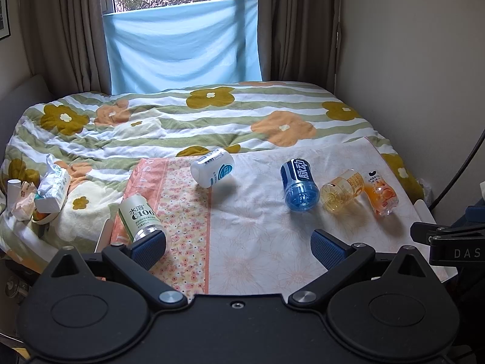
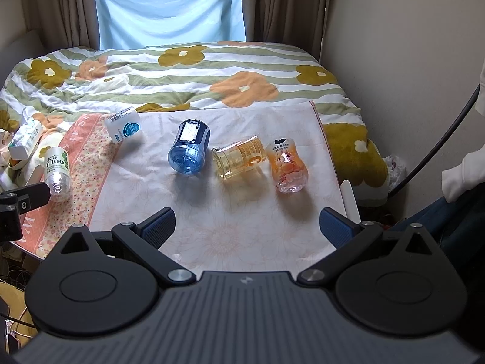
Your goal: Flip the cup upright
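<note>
Several cut-bottle cups lie on their sides on a floral cloth (image 1: 257, 242) (image 2: 242, 230): a white one (image 1: 213, 167) (image 2: 123, 124), a blue one (image 1: 298, 188) (image 2: 189, 151), a yellow one (image 1: 342, 190) (image 2: 238, 157), an orange one (image 1: 381, 193) (image 2: 287, 165) and a green-labelled "C100" one (image 1: 140, 217) (image 2: 57, 171) at the left. My left gripper (image 1: 239, 247) is open and empty, its left finger just beside the C100 cup. My right gripper (image 2: 247, 227) is open and empty, in front of the yellow and orange cups.
The cloth lies on a bed with a flowered quilt (image 1: 188, 121) (image 2: 182, 72). A tissue pack (image 1: 53, 188) (image 2: 25, 139) and clutter sit at the left edge. A wall is on the right, curtains and window behind. A black cable (image 2: 439, 142) hangs at the right.
</note>
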The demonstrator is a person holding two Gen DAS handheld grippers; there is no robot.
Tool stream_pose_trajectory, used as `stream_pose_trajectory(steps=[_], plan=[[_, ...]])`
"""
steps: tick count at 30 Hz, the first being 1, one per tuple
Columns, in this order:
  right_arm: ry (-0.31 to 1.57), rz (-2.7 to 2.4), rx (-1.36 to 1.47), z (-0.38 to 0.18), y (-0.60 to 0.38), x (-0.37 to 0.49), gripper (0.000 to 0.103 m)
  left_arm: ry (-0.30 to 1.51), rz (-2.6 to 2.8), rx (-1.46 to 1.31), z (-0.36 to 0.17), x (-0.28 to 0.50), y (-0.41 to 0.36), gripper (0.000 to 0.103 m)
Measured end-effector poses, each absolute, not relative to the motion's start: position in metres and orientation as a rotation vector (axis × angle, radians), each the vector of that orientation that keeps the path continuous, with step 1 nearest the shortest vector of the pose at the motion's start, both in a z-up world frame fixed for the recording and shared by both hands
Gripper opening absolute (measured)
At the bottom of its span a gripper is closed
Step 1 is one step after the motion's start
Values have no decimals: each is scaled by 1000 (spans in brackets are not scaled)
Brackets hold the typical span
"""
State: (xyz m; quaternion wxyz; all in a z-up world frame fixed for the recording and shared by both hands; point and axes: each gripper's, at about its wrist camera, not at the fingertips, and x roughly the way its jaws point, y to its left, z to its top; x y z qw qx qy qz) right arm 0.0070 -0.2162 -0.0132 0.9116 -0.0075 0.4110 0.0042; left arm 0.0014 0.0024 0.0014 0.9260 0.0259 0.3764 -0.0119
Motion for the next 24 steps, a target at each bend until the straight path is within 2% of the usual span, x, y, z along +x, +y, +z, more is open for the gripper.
stream_pose_trajectory(steps=[24], plan=[[845, 11, -15, -12, -218, 7, 103, 772, -12, 54, 4, -3, 2, 103]])
